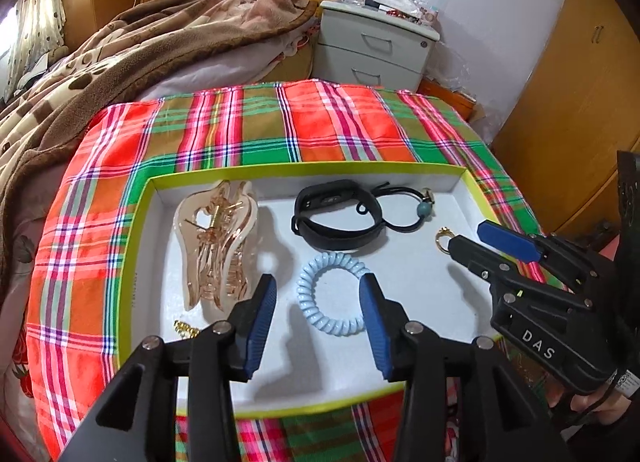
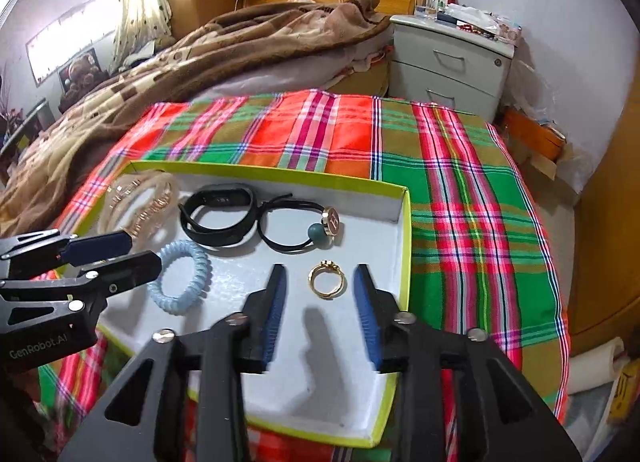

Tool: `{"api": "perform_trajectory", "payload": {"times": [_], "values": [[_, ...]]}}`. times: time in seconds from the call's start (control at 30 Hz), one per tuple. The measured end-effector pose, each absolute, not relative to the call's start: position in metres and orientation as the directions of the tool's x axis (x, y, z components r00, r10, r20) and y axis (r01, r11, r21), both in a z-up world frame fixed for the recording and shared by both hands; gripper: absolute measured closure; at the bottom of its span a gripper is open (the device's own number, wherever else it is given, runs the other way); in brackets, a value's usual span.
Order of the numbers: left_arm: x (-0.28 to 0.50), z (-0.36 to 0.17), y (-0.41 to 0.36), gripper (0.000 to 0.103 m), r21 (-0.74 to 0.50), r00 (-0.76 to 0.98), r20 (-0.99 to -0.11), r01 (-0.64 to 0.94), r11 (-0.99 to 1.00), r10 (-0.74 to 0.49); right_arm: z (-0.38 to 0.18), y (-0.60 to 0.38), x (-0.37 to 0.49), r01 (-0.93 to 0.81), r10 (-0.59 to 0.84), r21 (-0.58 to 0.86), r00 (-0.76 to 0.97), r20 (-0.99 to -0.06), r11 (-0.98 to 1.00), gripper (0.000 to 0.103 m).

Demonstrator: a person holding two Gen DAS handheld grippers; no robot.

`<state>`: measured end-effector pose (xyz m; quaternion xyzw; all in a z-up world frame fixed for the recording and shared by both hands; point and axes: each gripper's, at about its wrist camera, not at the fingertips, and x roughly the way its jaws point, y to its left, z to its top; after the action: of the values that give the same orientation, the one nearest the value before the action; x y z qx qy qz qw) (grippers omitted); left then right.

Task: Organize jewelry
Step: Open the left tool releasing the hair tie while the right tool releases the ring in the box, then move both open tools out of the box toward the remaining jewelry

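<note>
Lying flat in the green-edged box [image 2: 404, 246], the small gold ring [image 2: 327, 281] is judged light, hard and slippery. It would best be pinched across its band by the right gripper [image 2: 320, 286], whose fingers are spread wide around it. The left gripper [image 1: 318, 294] is held wide open too, over the blue coil hair tie [image 1: 332, 294].

A shallow white cardboard box with a lime-green rim [image 1: 304, 170] is holding five pieces: a translucent beige claw hair clip [image 1: 214, 244] lying at its left, a black fitness band [image 1: 334, 217] beside a black elastic hair tie with a teal bead [image 2: 298, 227], a pale blue spiral hair coil [image 1: 330, 294] lying flat in front, and a gold ring [image 2: 327, 279] resting near the right wall.
</note>
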<state>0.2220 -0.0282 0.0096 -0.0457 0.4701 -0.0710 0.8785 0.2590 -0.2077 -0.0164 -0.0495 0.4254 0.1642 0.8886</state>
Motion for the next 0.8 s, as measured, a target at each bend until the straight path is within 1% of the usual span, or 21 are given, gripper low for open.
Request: {"api": "perform_trajectory", "payload": {"times": [0.53,0.8], "values": [[0.159,0.033,-0.028,0.052,-0.159,0.616,-0.762,0.122,0.98,-0.2,0.01,-0.226,0.2,-0.31,0.294,0.11,0.644,-0.706,0.944,0.06],[0.129,0.023,-0.026,0.052,-0.22,0.601,-0.755,0.147,0.964,-0.263,0.007,-0.25,0.167,-0.274,0.284,0.131,0.652,-0.703,0.953,0.059]]}}
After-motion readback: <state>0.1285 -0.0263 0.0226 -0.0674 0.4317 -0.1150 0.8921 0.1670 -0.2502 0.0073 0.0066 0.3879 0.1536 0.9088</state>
